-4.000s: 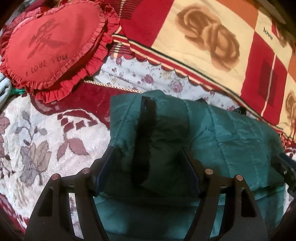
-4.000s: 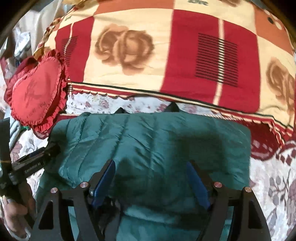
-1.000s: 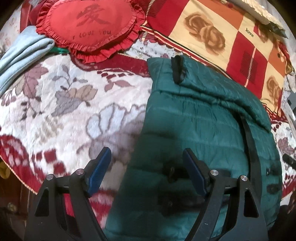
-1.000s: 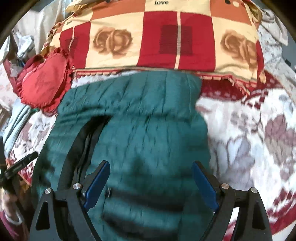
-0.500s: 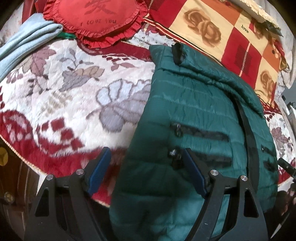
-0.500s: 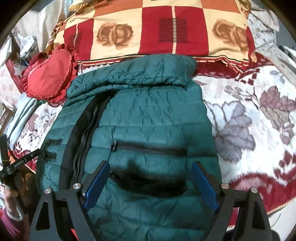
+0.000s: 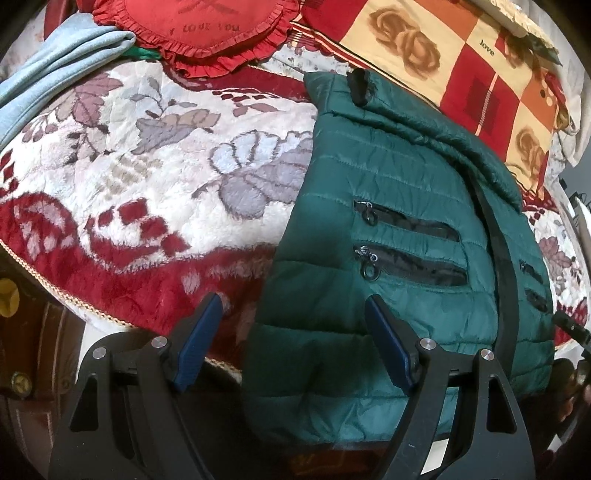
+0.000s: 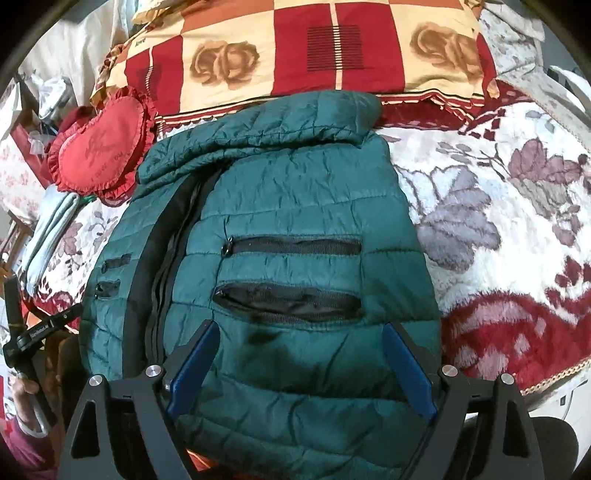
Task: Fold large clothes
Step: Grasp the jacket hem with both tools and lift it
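A dark green quilted jacket lies front up on the bed, its sleeves tucked in and its collar end folded over at the far side. Its hem hangs over the near bed edge. Black zip pockets and the front zip show. My left gripper hovers open over the jacket's left edge near the hem. My right gripper stands open above the jacket's lower right half, below the pockets. Neither pair of blue pads presses on cloth. In the right wrist view the left gripper's body shows at the left edge, held by a hand.
A floral white and red blanket covers the bed. A red heart cushion and a folded light blue garment lie far left. A red and cream checked quilt sits behind the jacket. The bed edge runs close below the grippers.
Both grippers have drawn back from the jacket's folded collar end toward the near bed edge, bringing pockets and hem into view. Both sets of jaws stayed wide apart. The jacket lies still.
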The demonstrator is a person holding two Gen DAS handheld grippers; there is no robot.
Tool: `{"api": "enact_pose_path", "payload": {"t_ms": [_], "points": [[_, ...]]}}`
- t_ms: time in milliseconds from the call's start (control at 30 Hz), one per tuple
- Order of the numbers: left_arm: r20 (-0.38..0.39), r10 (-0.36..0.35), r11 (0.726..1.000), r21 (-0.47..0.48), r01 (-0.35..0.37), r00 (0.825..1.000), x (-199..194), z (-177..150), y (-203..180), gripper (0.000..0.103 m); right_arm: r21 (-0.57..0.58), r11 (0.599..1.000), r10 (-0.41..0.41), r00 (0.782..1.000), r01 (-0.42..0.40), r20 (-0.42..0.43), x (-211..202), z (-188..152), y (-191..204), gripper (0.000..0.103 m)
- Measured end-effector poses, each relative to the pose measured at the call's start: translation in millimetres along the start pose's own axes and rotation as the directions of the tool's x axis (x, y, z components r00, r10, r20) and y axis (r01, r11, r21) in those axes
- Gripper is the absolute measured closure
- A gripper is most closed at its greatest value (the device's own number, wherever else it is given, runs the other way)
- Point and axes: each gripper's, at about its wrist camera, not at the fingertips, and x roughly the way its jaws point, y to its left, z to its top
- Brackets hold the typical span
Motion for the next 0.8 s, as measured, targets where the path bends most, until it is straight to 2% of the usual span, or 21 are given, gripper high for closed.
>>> {"api": "enact_pose_path", "payload": {"t_ms": [433, 800], "points": [[-0.04, -0.015, 1.0, -0.015, 0.014, 0.999, 0.2, -10.6, 8.2, 0.023, 0.005, 1.0, -0.004, 1.0, 0.004, -0.018, -9.2, -14.1, -5.3, 0.015], [-0.118, -0.122, 0.984, -0.144, 0.104, 0.986, 10.8, -16.7, 36.3, 0.023, 0.036, 0.999, -0.012, 0.998, 0.015, -0.069, -13.0, -33.1, -24.2, 0.015]]}}
